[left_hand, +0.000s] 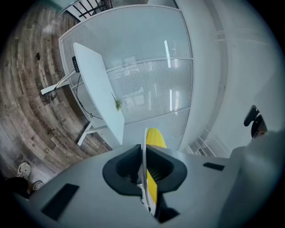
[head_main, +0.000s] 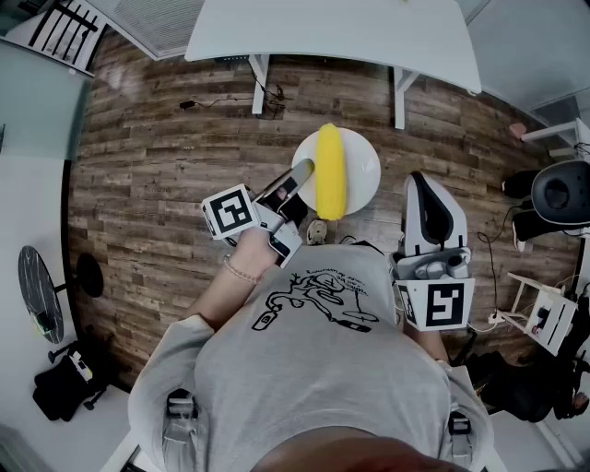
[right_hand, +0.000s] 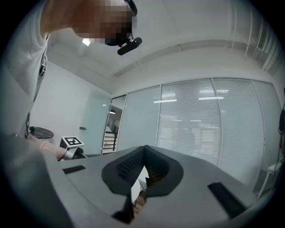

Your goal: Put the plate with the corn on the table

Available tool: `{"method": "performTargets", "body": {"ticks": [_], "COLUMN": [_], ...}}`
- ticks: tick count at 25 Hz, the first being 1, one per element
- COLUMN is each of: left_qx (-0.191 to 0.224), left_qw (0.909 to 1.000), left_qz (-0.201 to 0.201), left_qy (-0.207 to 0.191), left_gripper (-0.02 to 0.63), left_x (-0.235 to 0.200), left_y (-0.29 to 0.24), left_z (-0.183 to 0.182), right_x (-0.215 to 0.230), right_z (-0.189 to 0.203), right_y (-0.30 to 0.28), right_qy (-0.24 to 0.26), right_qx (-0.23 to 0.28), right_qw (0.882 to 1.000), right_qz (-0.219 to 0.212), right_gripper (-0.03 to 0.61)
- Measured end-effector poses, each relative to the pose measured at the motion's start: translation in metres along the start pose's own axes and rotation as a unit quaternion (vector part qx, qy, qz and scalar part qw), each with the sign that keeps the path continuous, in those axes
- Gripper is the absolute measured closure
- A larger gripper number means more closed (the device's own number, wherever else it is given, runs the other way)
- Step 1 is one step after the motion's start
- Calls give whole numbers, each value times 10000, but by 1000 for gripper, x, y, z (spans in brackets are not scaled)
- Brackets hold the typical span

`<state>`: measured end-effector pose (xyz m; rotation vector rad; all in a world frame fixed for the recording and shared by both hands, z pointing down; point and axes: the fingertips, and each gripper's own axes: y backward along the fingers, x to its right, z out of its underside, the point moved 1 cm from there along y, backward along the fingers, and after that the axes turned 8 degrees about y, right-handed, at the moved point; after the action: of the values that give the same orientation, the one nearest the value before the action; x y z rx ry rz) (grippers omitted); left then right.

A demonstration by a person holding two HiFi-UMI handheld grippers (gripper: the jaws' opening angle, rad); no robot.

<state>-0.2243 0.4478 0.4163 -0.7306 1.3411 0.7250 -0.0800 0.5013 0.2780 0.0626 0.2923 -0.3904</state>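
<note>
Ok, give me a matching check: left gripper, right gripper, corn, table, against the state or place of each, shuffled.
Column one:
1 left gripper
2 right gripper
3 corn
4 table

Column two:
A lies on the white plate
B shut, nothing between its jaws
C stands on the wood floor, beyond the plate
D clamped on the plate's rim

Pairs: 1-D, 2-B, 3-A, 4-C.

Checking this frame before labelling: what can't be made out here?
- Left gripper view: plate shows edge-on only; the jaws and plate hide much of the corn.
- Head view: table is cut off by the top edge.
- Head view: the person's torso hides the floor below.
- Right gripper view: neither plate nor table appears.
</note>
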Motion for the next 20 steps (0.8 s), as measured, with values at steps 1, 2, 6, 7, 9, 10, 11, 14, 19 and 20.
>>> {"method": "performTargets", "body": {"ticks": [1, 2, 6, 7, 9, 10, 11, 14, 19, 20], "left_qx": [-2, -5, -5, -5, -10, -8, -3, 20, 120, 137], "left_qw": [10000, 10000, 10000, 10000, 10000, 10000, 10000, 10000, 9999, 9999], "left_qz": [-16, -31, -10, -9, -21, -35, -52, -70, -38, -44], "left_qy": [-14, -30, -42, -31, -28, -20, -18, -67, -36, -39], "left_gripper": [581, 581, 581, 581, 581, 581, 581, 581, 581, 581], "left_x": [-2, -4, -5, -6, -7, -8, -9, -9, -7, -7], "left_y": [2, 3, 1, 0, -2, -3, -4, -11, -27, -31], "left_z": [-2, -3, -9, -10, -13, -14, -15, -19, -30, -32], "right_x": [-2, -3, -4, -4, -2, -1, 1, 10, 25, 29], "right_z": [-1, -1, 2, 4, 6, 6, 6, 7, 14, 14], "right_y": [1, 1, -3, -4, -7, -8, -10, -14, -29, -32], "right_qy": [-13, -28, -96, -107, -110, -100, -88, -87, -196, -192], "right_qx": [32, 64, 86, 64, 36, 36, 44, 88, 138, 155], "right_qw": [10000, 10000, 9999, 9999, 9999, 9999, 9999, 9999, 9997, 9997], "right_qz": [11, 20, 2, 3, 21, 36, 54, 83, 65, 66], "right_gripper": [575, 574, 572, 572, 572, 572, 572, 572, 572, 572]}}
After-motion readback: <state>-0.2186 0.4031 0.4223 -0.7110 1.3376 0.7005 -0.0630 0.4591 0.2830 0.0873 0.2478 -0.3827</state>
